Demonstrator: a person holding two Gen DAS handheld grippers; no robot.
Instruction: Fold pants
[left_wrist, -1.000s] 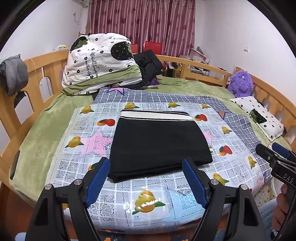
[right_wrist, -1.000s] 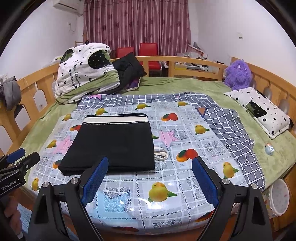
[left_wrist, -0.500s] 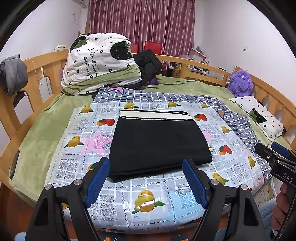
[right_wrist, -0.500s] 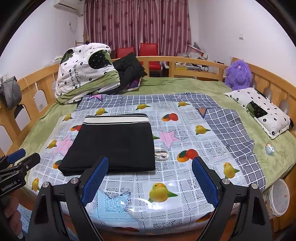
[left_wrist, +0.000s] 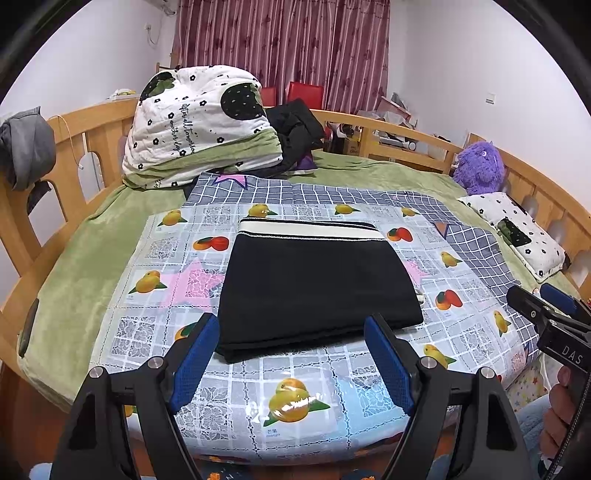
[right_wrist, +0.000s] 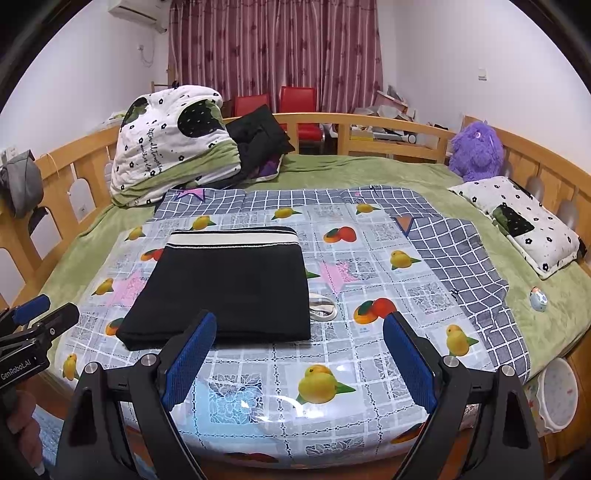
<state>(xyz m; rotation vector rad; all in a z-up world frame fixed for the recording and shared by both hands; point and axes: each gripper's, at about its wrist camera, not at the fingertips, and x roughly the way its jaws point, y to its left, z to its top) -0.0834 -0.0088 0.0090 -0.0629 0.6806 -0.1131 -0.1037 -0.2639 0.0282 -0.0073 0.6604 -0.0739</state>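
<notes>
1. The black pants (left_wrist: 317, 284) lie folded into a flat block on the fruit-print plastic sheet (left_wrist: 295, 402) that covers the bed (left_wrist: 74, 280).
2. The cream band at the top of the pants (right_wrist: 232, 238) is on the far side. The folded edge is on the near side.
3. The left tool (left_wrist: 291, 354) is held low at the near edge of the bed and points down at a slant toward the pants.
4. Its two blue pads (left_wrist: 194, 362) stand wide apart with nothing between them. In the left view they sit just in front of the near edge of the pants, but they do not grip it.
5. The right tool (right_wrist: 295, 358) is held the same way, low and tilted down, to the right of the left tool.
6. Its blue pads (right_wrist: 406, 362) are wide apart too and hold nothing. The pants lie to the far left of this tool.
7. In the left view the right tool (left_wrist: 554, 321) shows at the right edge, with the fingers of the right hand (left_wrist: 557, 410) curled around its handle.
8. In the right view the left tool (right_wrist: 33, 325) shows at the left edge, with a bit of the left hand (right_wrist: 22, 428) below it.
9. A small white looped cord (right_wrist: 323, 308) peeks out at the right side of the pants.
10. A rolled quilt (left_wrist: 199, 122) sits at the far left of the bed. A purple plush toy (right_wrist: 476, 147) and a pillow (right_wrist: 524, 221) sit at the far right.
</notes>
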